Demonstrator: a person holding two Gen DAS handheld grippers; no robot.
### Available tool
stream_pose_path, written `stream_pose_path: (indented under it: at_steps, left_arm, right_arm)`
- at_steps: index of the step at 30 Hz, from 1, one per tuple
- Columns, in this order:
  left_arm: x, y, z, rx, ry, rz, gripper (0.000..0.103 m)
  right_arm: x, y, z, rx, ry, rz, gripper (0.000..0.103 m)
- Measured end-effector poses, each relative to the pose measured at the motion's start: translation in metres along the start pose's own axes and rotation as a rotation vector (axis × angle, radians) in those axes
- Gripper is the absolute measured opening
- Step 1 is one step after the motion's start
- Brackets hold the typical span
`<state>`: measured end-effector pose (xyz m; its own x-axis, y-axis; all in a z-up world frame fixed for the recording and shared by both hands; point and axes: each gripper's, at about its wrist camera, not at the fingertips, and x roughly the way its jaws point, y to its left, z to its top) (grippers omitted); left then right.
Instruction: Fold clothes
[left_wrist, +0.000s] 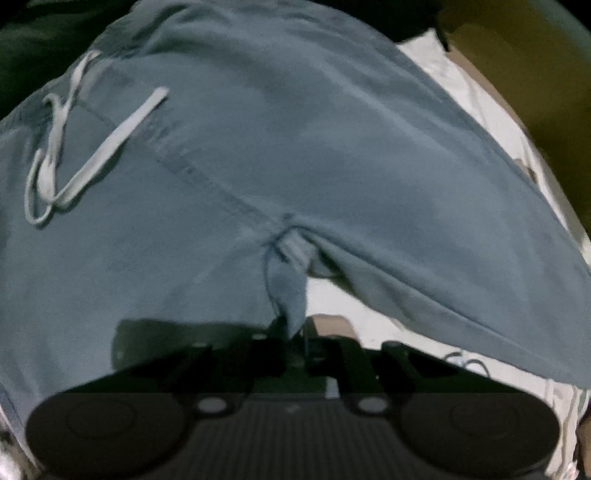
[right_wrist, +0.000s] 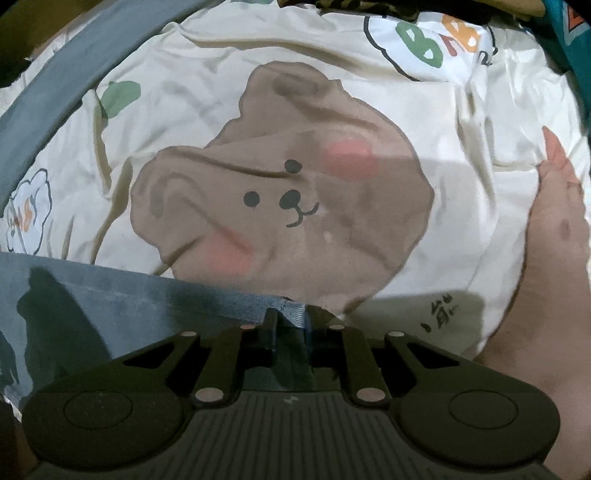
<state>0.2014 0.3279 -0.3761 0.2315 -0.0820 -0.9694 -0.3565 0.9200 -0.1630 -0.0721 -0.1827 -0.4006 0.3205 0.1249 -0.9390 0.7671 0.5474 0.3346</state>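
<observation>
Shorts (left_wrist: 295, 147), blue-grey with a pale drawstring (left_wrist: 74, 147), lay spread on the cream bear-print sheet (right_wrist: 424, 110), and both tools had hold of them; the left gripper (left_wrist: 295, 332) sat at the crotch, jaws drawn together on a small pinched tongue of cloth where the seams met, the waistband away at the far upper left of its view; the right gripper (right_wrist: 291, 325) was clamped on a corner of a hem, jaws nearly shut with the blue-grey fabric bunched between them, the rest of that leg running off to its left; a bare foot or leg (right_wrist: 546, 240) of the person rested on the sheet well to the right. What mattered for the fold, as I judged it, was the line of the garment: its long axis ran from the drawstring end towards the leg openings, and both pinches sat at the leg end; so the near edge probably had to travel up and over towards the waistband, the two hands keeping level or the cloth would skew.
</observation>
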Motion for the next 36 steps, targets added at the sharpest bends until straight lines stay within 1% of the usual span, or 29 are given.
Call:
stream_pose_path:
  at_steps: [5, 10, 13, 14, 15, 17, 18, 19, 20, 22, 25, 26, 28, 30, 31, 33, 34, 35, 36]
  left_arm:
    - [0.001, -0.005, 0.011, -0.012, -0.007, -0.034, 0.005]
    - [0.014, -0.013, 0.019, -0.002, -0.001, -0.021, 0.005]
    - [0.024, -0.014, 0.020, -0.001, 0.007, -0.014, 0.006]
    - [0.026, -0.015, 0.021, 0.001, 0.013, -0.014, 0.007]
    - [0.028, -0.016, 0.021, 0.006, 0.021, -0.015, 0.009]
    - [0.028, -0.018, 0.022, 0.016, 0.031, -0.023, 0.020]
    - [0.023, -0.016, 0.024, 0.028, 0.026, -0.036, 0.023]
    - [0.018, -0.015, 0.027, 0.039, 0.021, -0.049, 0.028]
    - [0.013, -0.014, 0.029, 0.051, 0.016, -0.062, 0.035]
    - [-0.004, -0.006, 0.035, 0.068, -0.018, -0.089, 0.045]
    - [-0.028, 0.014, 0.043, 0.065, -0.054, -0.126, 0.046]
    - [-0.033, 0.022, 0.044, 0.064, -0.064, -0.127, 0.046]
    - [-0.044, 0.037, 0.042, 0.074, -0.086, -0.109, 0.046]
    - [-0.048, 0.047, 0.037, 0.088, -0.091, -0.080, 0.046]
    - [-0.046, 0.050, 0.034, 0.085, -0.085, -0.071, 0.043]
    - [-0.041, 0.057, 0.031, 0.074, -0.071, -0.078, 0.039]
    - [-0.040, 0.062, 0.027, 0.079, -0.064, -0.085, 0.034]
    - [-0.036, 0.058, 0.025, 0.085, -0.055, -0.085, 0.029]
    - [-0.025, 0.050, 0.025, 0.091, -0.045, -0.083, 0.028]
  right_arm:
    - [-0.014, -0.001, -0.005, 0.029, 0.014, -0.057, 0.011]
    - [-0.025, -0.001, -0.009, 0.039, 0.014, -0.111, 0.011]
    - [-0.028, -0.004, -0.011, 0.063, 0.014, -0.121, 0.010]
    - [-0.029, -0.004, -0.011, 0.068, 0.015, -0.124, 0.010]
    - [-0.028, -0.003, -0.011, 0.071, 0.016, -0.129, 0.010]
    - [-0.026, -0.002, -0.012, 0.091, 0.010, -0.141, 0.010]
    - [-0.025, -0.002, -0.011, 0.096, 0.008, -0.145, 0.010]
    - [-0.023, -0.002, -0.011, 0.121, 0.002, -0.149, 0.010]
    - [-0.022, -0.002, -0.010, 0.125, -0.003, -0.154, 0.010]
    - [-0.020, -0.002, -0.008, 0.153, -0.014, -0.164, 0.010]
    - [-0.019, -0.001, -0.004, 0.165, -0.025, -0.175, 0.010]
    - [-0.018, -0.001, -0.003, 0.163, -0.024, -0.179, 0.010]
    - [-0.017, -0.001, -0.001, 0.165, -0.018, -0.183, 0.010]
    - [-0.017, -0.001, 0.000, 0.169, -0.017, -0.187, 0.010]
    - [-0.018, -0.001, 0.001, 0.173, -0.019, -0.191, 0.010]
    - [-0.020, 0.000, 0.001, 0.200, -0.023, -0.195, 0.010]
    - [-0.021, 0.000, 0.001, 0.207, -0.025, -0.198, 0.010]
    - [-0.022, 0.000, 0.001, 0.210, -0.026, -0.200, 0.009]
    - [-0.023, 0.001, 0.000, 0.212, -0.027, -0.202, 0.009]
